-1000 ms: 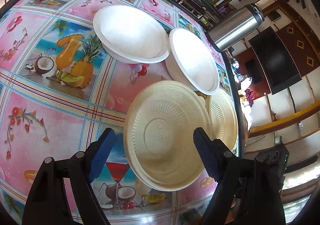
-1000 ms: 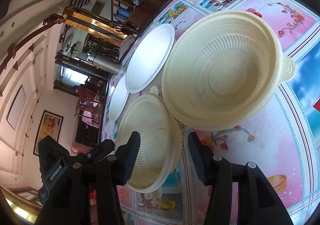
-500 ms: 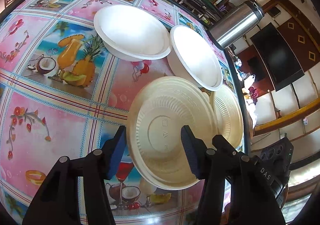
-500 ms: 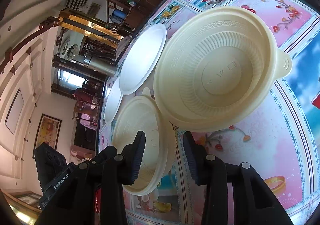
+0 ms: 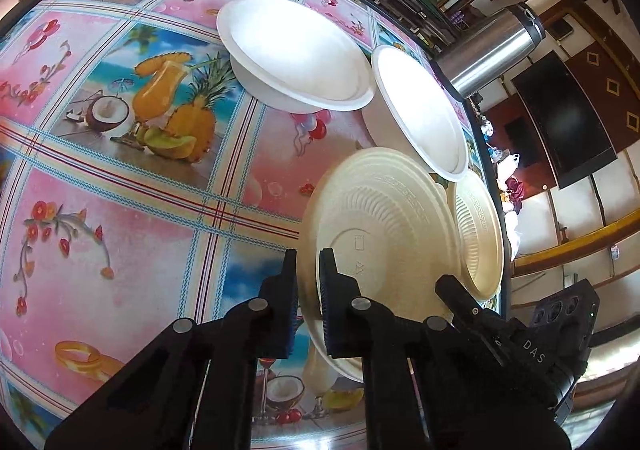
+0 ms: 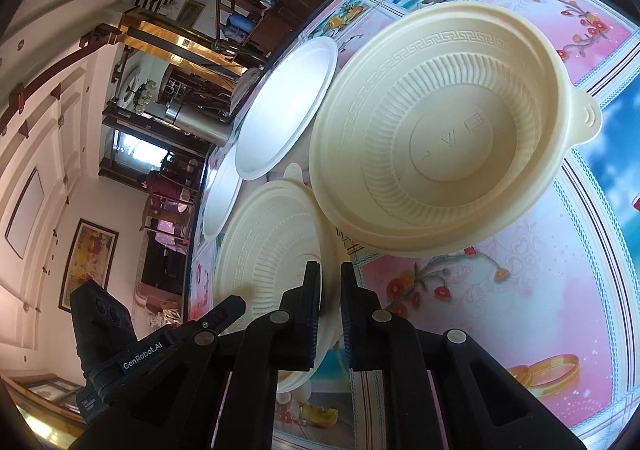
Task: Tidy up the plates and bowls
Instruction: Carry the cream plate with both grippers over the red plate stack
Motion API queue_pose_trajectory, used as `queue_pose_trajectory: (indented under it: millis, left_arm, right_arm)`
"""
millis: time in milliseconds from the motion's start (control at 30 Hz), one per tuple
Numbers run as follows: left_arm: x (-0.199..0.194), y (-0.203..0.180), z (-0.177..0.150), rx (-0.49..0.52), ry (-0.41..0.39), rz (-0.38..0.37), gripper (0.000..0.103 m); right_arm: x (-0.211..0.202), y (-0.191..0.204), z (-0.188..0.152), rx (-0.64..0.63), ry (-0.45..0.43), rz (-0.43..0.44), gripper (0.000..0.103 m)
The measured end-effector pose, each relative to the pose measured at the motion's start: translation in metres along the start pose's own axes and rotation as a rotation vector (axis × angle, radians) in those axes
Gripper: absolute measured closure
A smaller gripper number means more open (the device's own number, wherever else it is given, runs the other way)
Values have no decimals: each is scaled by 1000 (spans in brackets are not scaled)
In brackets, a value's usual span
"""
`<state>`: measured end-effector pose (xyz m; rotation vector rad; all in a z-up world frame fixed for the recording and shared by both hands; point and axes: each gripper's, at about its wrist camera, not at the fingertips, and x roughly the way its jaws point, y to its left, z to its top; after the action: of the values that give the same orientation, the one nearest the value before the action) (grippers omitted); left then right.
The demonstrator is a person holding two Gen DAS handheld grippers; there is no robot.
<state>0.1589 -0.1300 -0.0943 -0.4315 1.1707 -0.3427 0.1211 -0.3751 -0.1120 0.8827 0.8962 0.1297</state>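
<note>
So both grabs are on: my left hand-held gripper (image 5: 308, 270) has just been closing and its pads now pinch the near rim of the big cream bowl (image 5: 384, 242), and my right hand-held gripper (image 6: 330, 282) has just clamped down on the rim of the smaller cream bowl (image 6: 272, 262) the same way.

Both bowls sit mouth-up on the desk (image 5: 120, 209) near its edge, overlapping each other. The right wrist view shows what the left doesn't: the big bowl's (image 6: 440, 137) little tab handle (image 6: 588, 117) sticking out on the far side, away from the smaller bowl. The left wrist view gives a wider look at the fruit-print cloth and both white bowls (image 5: 296, 53) beyond, side by side, rims nearly touching, plus a steel flask (image 5: 492, 49) by the desk edge. Nothing here has a long axis, they're all round.
</note>
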Motion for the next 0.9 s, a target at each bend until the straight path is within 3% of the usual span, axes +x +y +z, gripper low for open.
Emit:
queue_pose_trajectory:
  millis: [533,900]
  left_arm:
    - [-26,27,-17,-27,-41,11,96]
    - [-69,63,-50,-4,-103,68,96]
  right_arm:
    - [5,17,-12,-107,8,3,94]
    - [13,36,-53,-147,42,69,94]
